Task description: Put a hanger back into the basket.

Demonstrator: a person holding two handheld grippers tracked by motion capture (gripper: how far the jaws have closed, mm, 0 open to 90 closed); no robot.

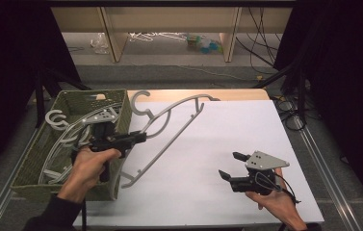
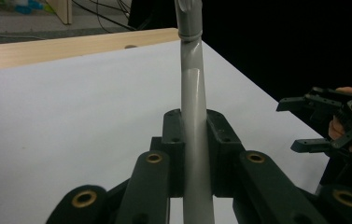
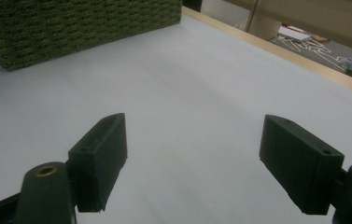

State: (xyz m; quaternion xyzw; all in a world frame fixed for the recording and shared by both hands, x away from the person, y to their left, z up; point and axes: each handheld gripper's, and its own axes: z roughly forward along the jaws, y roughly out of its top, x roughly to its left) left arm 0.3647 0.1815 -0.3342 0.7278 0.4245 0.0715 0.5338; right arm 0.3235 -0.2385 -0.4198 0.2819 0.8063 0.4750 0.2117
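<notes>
No legible text or labels anywhere

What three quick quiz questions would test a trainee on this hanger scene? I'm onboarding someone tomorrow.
1. Which gripper holds the grey hanger?
2. True or false: the right gripper grips a hanger.
3. Where do the other hangers lie: A) in the green woven basket, B) on the white table?

Key:
1. The left gripper, its jaws shut on the hanger's bar.
2. False; its jaws stand open over the table with nothing between them.
3. A.
</notes>
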